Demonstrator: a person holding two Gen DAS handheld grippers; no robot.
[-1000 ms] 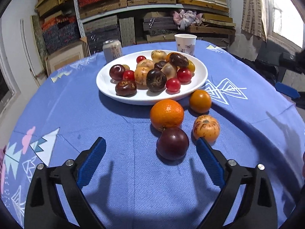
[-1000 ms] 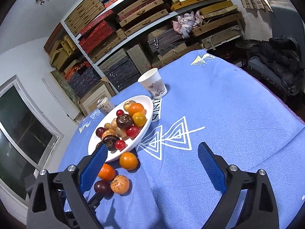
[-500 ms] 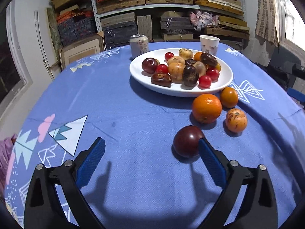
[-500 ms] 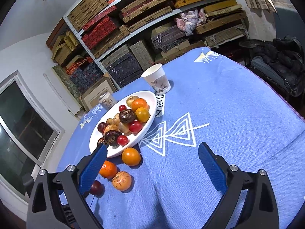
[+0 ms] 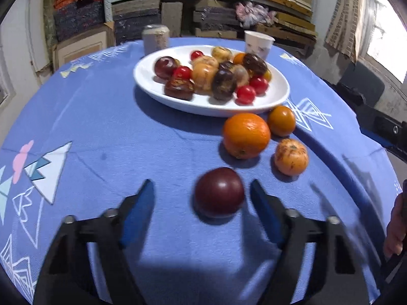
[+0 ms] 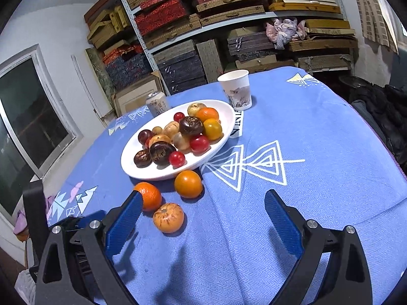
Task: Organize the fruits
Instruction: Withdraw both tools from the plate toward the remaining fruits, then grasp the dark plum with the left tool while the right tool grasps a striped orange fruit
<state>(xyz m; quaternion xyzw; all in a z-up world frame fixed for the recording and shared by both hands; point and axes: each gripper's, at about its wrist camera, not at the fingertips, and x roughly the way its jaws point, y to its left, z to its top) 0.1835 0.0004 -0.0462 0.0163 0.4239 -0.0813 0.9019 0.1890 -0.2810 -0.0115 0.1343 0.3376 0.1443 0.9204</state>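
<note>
- Left wrist view: the left gripper (image 5: pixel 202 198) has just been closing its jaws, with the dark purple fruit (image 5: pixel 219 192) between them on the desk (image 5: pixel 114 137); the right pad stands just beside the fruit, the left pad is well apart from it, so the fruit is not yet pinched.
- Taking the white plate (image 5: pixel 152 86) as landmark: it carries a heap of red, brown, tan and orange fruits; the purple fruit lies well in front of it, nearer the camera.
- Just before the plate's front rim sit a large orange (image 5: pixel 246 135) and a smaller orange fruit (image 5: pixel 281 120); a streaked orange fruit (image 5: pixel 291 156) lies a little further out.
- Behind the plate stand a can (image 5: pixel 155 38) and a paper cup (image 5: pixel 259 43).
- Right wrist view: the right gripper (image 6: pixel 202 222) is spread wide and empty above the blue cloth, in front of the plate (image 6: pixel 218 147), with the streaked fruit (image 6: pixel 168 217) near its left pad.
</note>
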